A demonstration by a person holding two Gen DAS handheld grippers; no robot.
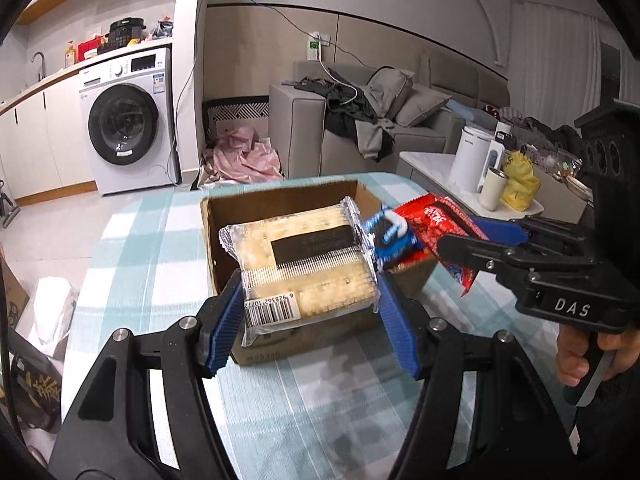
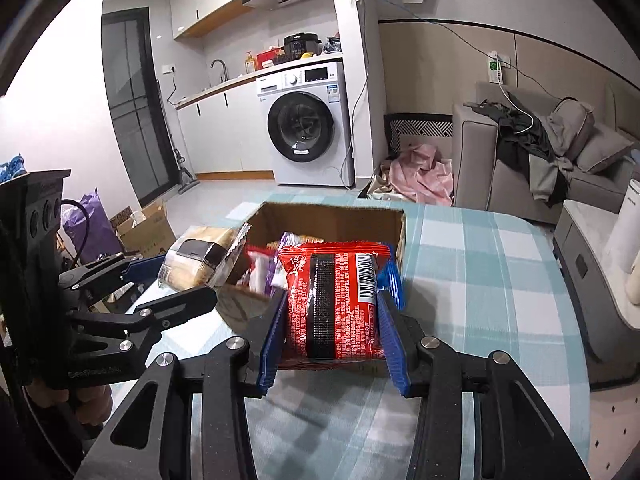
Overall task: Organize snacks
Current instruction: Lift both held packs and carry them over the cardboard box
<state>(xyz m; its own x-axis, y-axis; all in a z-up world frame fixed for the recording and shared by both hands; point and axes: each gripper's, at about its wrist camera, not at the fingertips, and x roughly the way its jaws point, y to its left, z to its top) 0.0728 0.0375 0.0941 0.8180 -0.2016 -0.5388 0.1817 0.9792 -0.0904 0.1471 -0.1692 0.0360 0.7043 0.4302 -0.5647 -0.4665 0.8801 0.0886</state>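
My left gripper [image 1: 310, 312] is shut on a clear-wrapped pack of pale crackers [image 1: 304, 256] with a black label and a barcode, held above an open cardboard box [image 1: 280, 196] on the checked tablecloth. My right gripper [image 2: 332, 316] is shut on a red snack packet [image 2: 334, 300] with a black stripe and a barcode, also over the box [image 2: 332, 220]. A blue wrapper [image 2: 390, 280] peeks out behind the red packet. In the left wrist view the right gripper [image 1: 460, 236] comes in from the right with the red packet [image 1: 432, 220] and blue packet [image 1: 390, 236]. More wrapped snacks [image 2: 268, 268] lie inside the box.
The table [image 2: 480, 280] wears a teal and white checked cloth. A washing machine [image 1: 128, 120] and kitchen counter stand behind, a grey sofa [image 1: 360, 128] with clothes to the right. A side table [image 1: 440, 164] holds a white kettle, a cup and a yellow bag. Bags and boxes sit on the floor at the left.
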